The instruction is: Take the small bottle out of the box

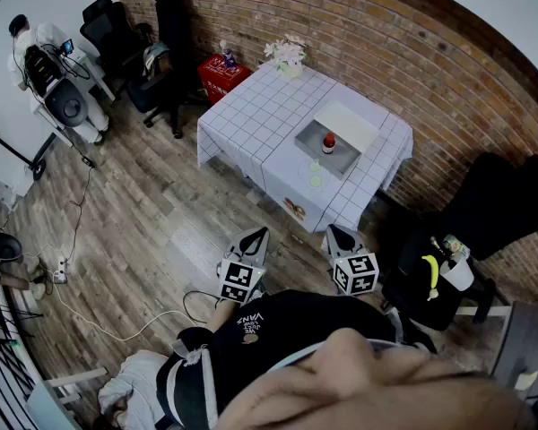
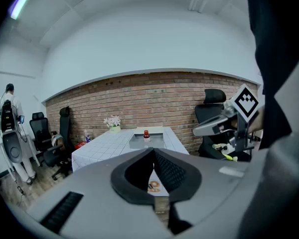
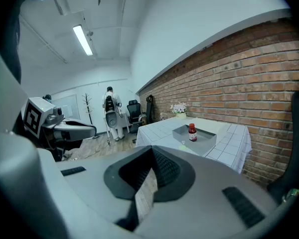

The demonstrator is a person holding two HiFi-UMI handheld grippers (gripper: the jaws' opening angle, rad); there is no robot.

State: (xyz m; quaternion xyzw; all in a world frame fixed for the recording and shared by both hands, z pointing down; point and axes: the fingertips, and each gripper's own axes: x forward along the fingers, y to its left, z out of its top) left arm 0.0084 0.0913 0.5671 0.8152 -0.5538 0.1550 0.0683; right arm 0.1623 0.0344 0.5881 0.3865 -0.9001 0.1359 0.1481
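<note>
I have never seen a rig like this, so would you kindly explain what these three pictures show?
There is no robot here: a person holds a two-jaw tool in each hand. The head view comes from a camera on the person's head, looking down at the left hand-held gripper and the right hand-held gripper. The other two views come from cameras riding on each tool, looking along its jaws. Both pairs of jaws are together and hold nothing. Ahead, apart from both tools, stands a table with a checked cloth. On it sit an open grey box, with a small bottle upright inside it, and flowers at the far end.
</note>
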